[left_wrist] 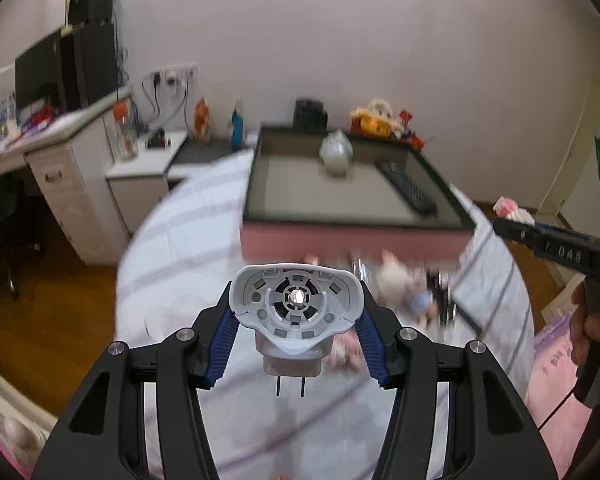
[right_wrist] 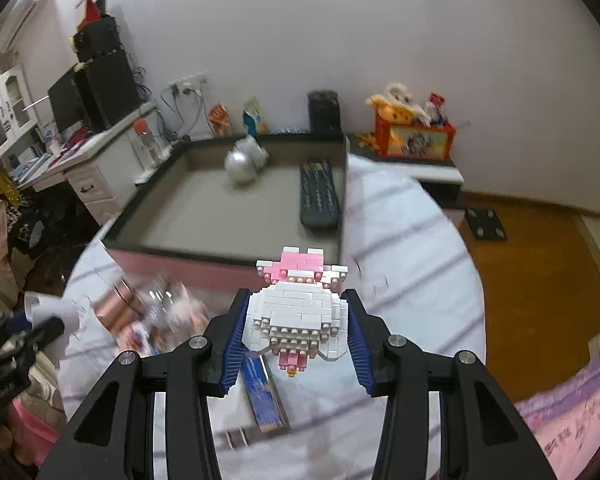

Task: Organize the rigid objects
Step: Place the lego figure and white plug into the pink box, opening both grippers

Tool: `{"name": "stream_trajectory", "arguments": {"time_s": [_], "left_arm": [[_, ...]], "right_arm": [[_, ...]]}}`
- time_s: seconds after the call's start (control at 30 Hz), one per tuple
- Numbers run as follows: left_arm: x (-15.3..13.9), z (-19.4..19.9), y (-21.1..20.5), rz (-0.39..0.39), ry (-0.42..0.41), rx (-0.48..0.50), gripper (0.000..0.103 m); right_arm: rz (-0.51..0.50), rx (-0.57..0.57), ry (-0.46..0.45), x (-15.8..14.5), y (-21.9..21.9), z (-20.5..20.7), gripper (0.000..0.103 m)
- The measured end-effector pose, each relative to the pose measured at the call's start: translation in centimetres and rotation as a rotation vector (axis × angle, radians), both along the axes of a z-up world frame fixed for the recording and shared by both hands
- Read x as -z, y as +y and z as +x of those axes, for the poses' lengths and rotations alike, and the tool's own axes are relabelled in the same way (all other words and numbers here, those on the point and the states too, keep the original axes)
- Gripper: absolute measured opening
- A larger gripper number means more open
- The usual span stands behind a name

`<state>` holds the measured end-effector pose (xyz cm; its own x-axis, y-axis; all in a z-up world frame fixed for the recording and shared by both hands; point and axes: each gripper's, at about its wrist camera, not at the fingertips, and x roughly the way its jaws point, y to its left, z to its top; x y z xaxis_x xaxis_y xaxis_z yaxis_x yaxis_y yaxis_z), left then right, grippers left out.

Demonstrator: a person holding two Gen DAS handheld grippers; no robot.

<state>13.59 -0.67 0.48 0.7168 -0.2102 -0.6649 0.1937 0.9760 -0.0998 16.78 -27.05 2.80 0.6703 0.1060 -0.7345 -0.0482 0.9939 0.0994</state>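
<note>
My left gripper (left_wrist: 296,298) is shut on a grey-white plug-in device (left_wrist: 296,320). Its round open face points toward the camera and two prongs hang below, and it is lifted above the striped bedsheet. My right gripper (right_wrist: 297,300) is shut on a white and pink brick-built figure (right_wrist: 296,316), also held in the air. Ahead of both lies a pink-sided tray with a dark rim (left_wrist: 352,222) (right_wrist: 180,246). A black remote (left_wrist: 408,186) (right_wrist: 318,196) and a silver rounded object (left_wrist: 336,152) (right_wrist: 242,164) lie inside it.
Loose items lie blurred on the bed in front of the tray: a copper can (right_wrist: 118,304), a blue box (right_wrist: 262,392) and small toys (left_wrist: 404,280). A desk (left_wrist: 60,136) stands to the left, with an orange toy box (right_wrist: 414,136) behind. A person's hand (left_wrist: 596,328) grips the other tool at the right edge.
</note>
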Motion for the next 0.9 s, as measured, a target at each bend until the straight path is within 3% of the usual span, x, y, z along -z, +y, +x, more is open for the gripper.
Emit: {"name": "stream_trajectory", "arguments": {"time_s": [0.2,0.4,0.7,0.9], "left_arm": [[-3.4,6.0,-0.3,-0.008,-0.042,0.01,0.055],[-3.7,13.1,-2.6,0.005,-0.009,0.031,0.055],[1.5,23.4,-6.2,0.054,0.161,0.05,0.055],[4.8,27.2,-7.6,0.097,0.273,0.053,0.055]], "right_arm": [[-0.014,-0.052,-0.046,-2.6,1.9,4.1,0.046],[0.001,-0.083,-0.011,-2.0,3.6,9.5,0.046],[0.019,-0.076,0.12,2.6,4.1,17.8,0.046],[0.004,-0.078,0.221,5.6,4.1,21.3,0.046]]}}
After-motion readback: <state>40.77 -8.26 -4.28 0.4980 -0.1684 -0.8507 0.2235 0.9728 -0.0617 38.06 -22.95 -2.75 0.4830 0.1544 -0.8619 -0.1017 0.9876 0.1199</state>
